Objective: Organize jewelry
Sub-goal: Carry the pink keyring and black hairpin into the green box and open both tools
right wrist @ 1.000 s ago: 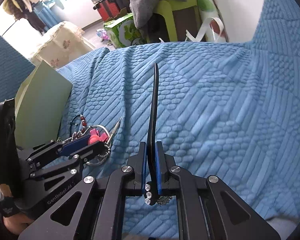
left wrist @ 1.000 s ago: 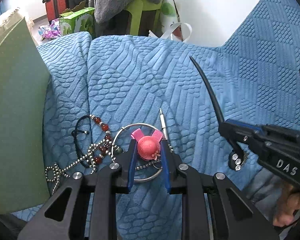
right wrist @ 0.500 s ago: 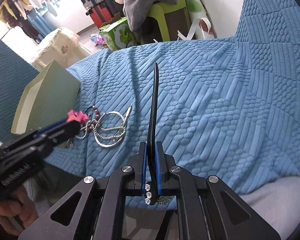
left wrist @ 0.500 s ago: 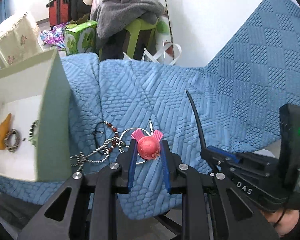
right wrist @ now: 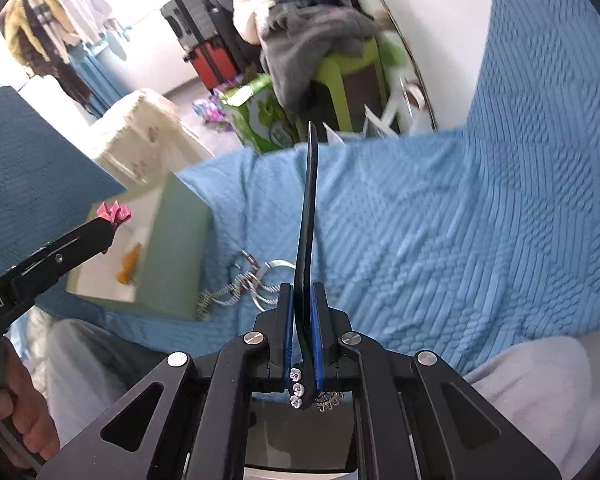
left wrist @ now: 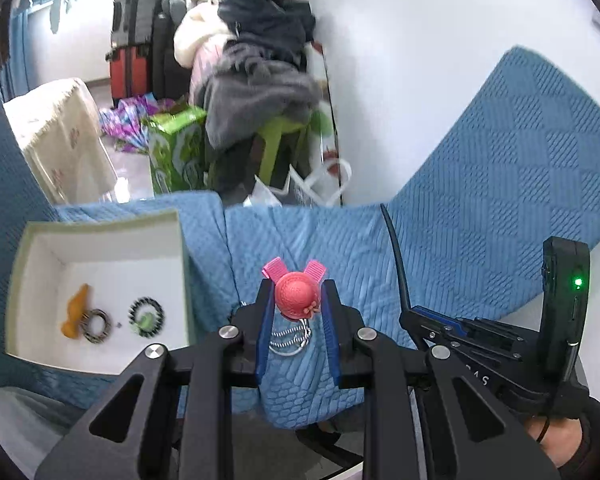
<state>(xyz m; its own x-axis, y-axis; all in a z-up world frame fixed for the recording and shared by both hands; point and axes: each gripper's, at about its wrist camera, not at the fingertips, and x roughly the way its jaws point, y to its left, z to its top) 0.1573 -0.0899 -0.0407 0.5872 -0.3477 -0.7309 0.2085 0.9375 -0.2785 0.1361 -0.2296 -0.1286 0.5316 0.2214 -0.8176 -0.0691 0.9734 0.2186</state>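
Left gripper (left wrist: 296, 312) clamped on a pink hat-shaped hair clip (left wrist: 296, 294), dome toward the lens, two ribbed pink prongs pointing up and away past the fingertips. Lower part of the clip hidden between the blue pads; its long axis along the fingers. Held above the blue textured cover (left wrist: 480, 208), just right of the open box (left wrist: 100, 226).

Right gripper (right wrist: 304, 320) nearly closed on a black curved hairpin (right wrist: 306, 216) — long axis straight ahead along the fingers, slender tip up and away, rhinestone end (right wrist: 297, 388) down behind the pads. Small silvery ornament beside the stones, too blurred to identify.

Box interior only partly visible from the right wrist view; from the left, an orange piece (left wrist: 75, 312), a dark ring (left wrist: 96, 326) touching it and a beaded bracelet (left wrist: 146, 316) near by on the white floor. Green bit inside the bracelet indistinct.

Tangle of silver hoops and chain (right wrist: 252, 284) on the cover just beside the box wall — mostly screened by the left fingers in the left view, only a few loops showing (left wrist: 290, 338). Hand (right wrist: 16, 412) on the left grip cut off by the frame edge. Background clutter blurred.
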